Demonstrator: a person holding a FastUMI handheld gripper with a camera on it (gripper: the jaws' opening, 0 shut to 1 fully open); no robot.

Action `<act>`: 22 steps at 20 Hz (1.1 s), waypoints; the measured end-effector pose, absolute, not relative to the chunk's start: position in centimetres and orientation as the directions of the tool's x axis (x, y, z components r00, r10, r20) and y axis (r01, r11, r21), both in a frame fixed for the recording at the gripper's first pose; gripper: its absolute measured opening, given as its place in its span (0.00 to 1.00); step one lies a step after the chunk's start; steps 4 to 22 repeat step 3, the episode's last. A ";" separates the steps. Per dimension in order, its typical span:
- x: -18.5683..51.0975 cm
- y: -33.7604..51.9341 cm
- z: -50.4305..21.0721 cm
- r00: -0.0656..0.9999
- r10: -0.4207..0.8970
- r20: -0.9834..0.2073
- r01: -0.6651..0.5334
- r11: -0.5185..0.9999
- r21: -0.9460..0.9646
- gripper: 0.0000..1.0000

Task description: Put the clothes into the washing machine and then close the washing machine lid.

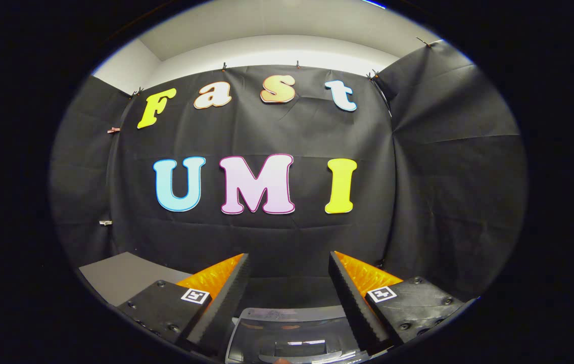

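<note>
Gripper [289, 263] held high before the booth's black cloth wall [287, 237], fingers spread wide with nothing between. Washing machine [292, 336] low at 6 o'clock between the finger bases, glossy lid reflecting light. Grey tabletop [115, 275] at 8 o'clock, beyond the left finger.
</note>
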State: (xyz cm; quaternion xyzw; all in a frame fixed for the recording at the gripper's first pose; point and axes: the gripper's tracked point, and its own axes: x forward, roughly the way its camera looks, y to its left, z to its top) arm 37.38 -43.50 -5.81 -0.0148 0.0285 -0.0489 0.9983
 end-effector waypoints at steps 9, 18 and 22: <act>37.4 -43.6 -6.0 0.993 -0.098 -0.061 0.096 0.995 -0.038 0.97; 37.4 -43.6 -6.0 0.993 -0.098 -0.061 0.096 0.995 -0.038 0.97; 37.4 -43.6 -6.0 0.993 -0.098 -0.061 0.096 0.995 -0.038 0.97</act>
